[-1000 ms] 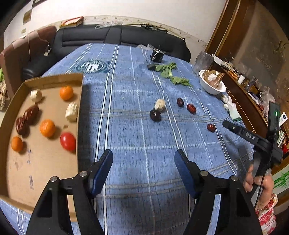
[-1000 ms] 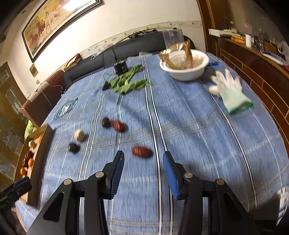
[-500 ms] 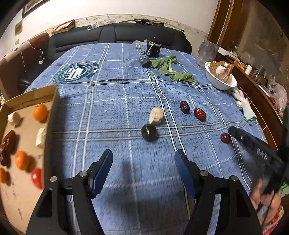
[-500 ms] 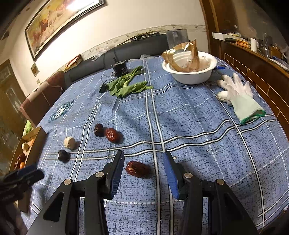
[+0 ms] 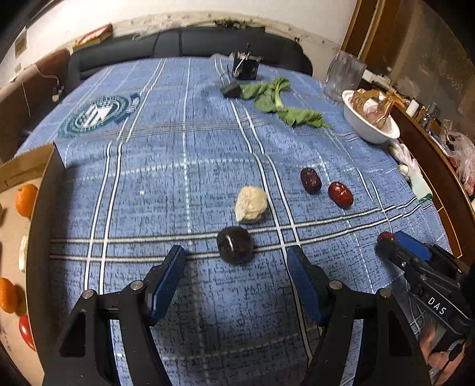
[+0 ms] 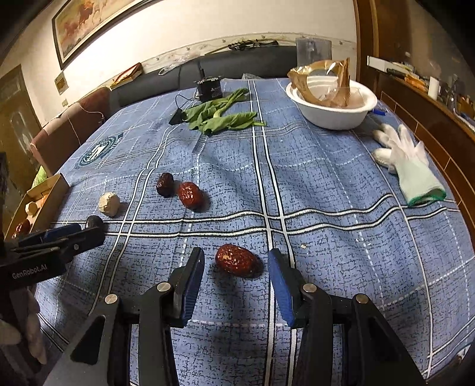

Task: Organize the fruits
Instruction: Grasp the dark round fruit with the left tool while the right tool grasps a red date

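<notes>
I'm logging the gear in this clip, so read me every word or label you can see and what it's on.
"DAS": on the right gripper, its body.
"GenRobot.AI": on the left gripper, its body.
Round emblem on the blue tablecloth: lettering too blurred to read.
Black device at the far edge: label too small.

From my feed I see a table under a blue plaid tablecloth with a round teal emblem printed near one end. Behind it a black leather sofa runs along a white wall, with a brown armchair beside it. A framed painting hangs high on that wall, catching glare from an overhead light. On my right stands a dark wooden sideboard with small clutter on top, and a wooden door frame rises behind it. The room is dim at its edges.
</notes>
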